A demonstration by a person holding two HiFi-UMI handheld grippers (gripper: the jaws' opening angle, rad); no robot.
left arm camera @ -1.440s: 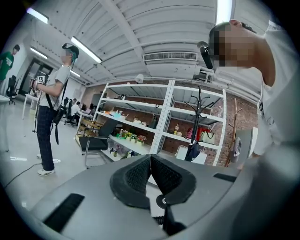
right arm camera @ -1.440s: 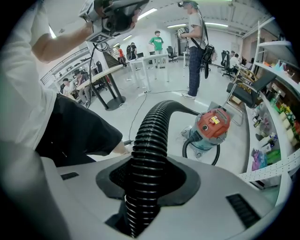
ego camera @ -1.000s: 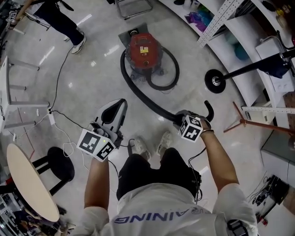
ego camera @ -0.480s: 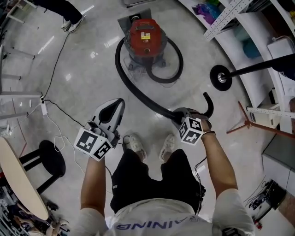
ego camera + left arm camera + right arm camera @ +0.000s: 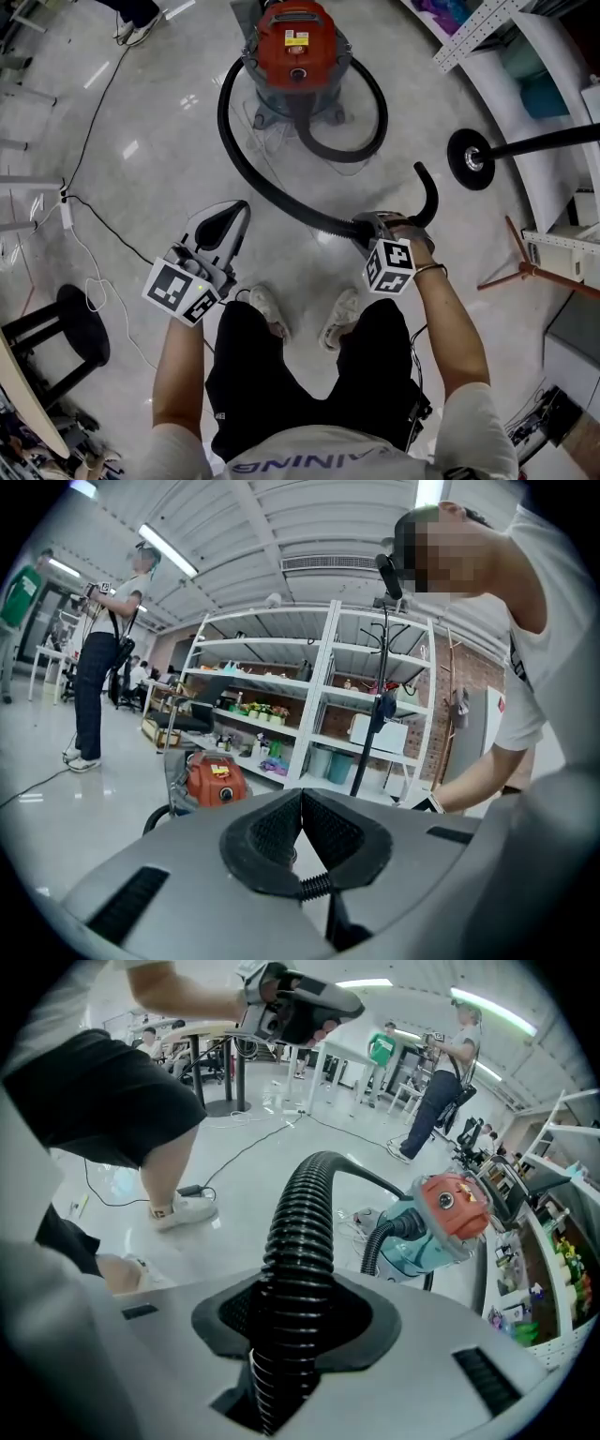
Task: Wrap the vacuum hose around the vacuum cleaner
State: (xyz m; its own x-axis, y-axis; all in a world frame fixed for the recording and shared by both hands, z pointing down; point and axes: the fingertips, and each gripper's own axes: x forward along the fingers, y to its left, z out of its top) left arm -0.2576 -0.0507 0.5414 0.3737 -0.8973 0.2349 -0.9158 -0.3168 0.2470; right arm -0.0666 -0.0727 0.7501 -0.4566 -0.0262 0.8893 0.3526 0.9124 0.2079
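Note:
The vacuum cleaner [image 5: 298, 47], red-topped on a teal body, stands on the floor ahead of me; it also shows in the left gripper view [image 5: 214, 780] and the right gripper view [image 5: 450, 1213]. Its black ribbed hose [image 5: 253, 173] leaves the body, curves left and runs back to my right gripper [image 5: 370, 225]. That gripper [image 5: 300, 1307] is shut on the hose [image 5: 305, 1213], whose curved end [image 5: 427, 192] sticks out past it. My left gripper [image 5: 230, 216] hangs left of the hose, apart from it, shut with nothing between its pads [image 5: 281, 832].
A white cable [image 5: 89, 187] trails over the floor at left, near a black stool [image 5: 70, 323]. A round-based black stand [image 5: 469, 159] and white shelving [image 5: 525, 56] are at right. My own shoes [image 5: 272, 309] are just below the grippers. Another person stands far left [image 5: 98, 677].
Both grippers and the view have sunk toward the floor, and the vacuum now looks larger and higher in the picture. The right gripper still holds the hose; the left stays shut.

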